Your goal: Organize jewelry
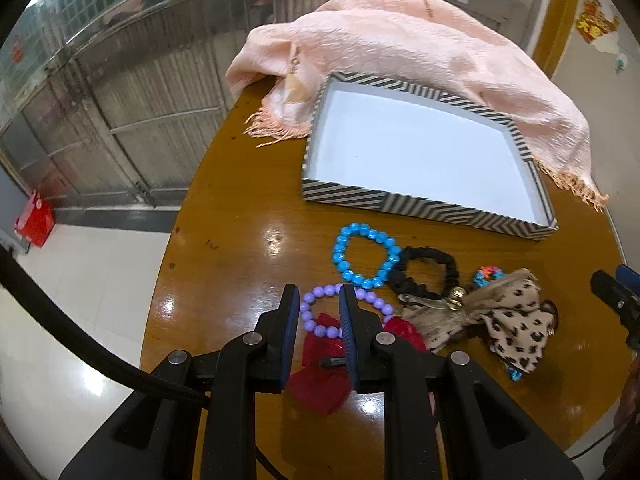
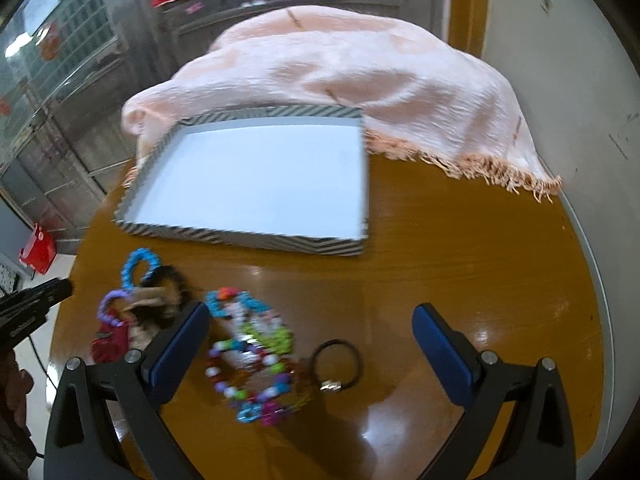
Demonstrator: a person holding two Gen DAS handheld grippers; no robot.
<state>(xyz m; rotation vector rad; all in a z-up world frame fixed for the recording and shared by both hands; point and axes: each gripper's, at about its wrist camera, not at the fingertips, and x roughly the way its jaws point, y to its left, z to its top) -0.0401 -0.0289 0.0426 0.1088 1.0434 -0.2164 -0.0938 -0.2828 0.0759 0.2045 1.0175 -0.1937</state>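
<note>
One shallow rectangular tray with black-and-white striped walls and a white floor point(image 1: 424, 200) sits in the upper centre of the left wrist view on a glossy round wooden table point(image 1: 240, 272); nothing lies in it. One crinkled peach scarf with fringed ends point(image 1: 400, 44) is draped behind the tray and touches its far wall.

Below the tray the jewellery lies in a loose row. In the left wrist view there is one blue beaded bracelet point(image 1: 366, 255), one black fabric scrunchie point(image 1: 424, 272) touching it on the right, one purple beaded bracelet point(image 1: 320, 320), one red fabric hair bow point(image 1: 320, 380) under the purple beads, and one leopard-print fabric bow point(image 1: 508, 320) at lower right.

In the right wrist view, which is blurred, one heap of multicoloured beaded strands point(image 2: 252, 356) lies at lower centre; their count cannot be told. One thin black cord loop with a metal clasp point(image 2: 338, 364) lies just beside it.

The left gripper point(image 1: 319, 304) has its fingers slightly apart around the purple bracelet, not visibly pressing it. The right gripper point(image 2: 312, 320) is spread wide above the multicoloured heap and the cord loop, holding nothing
</note>
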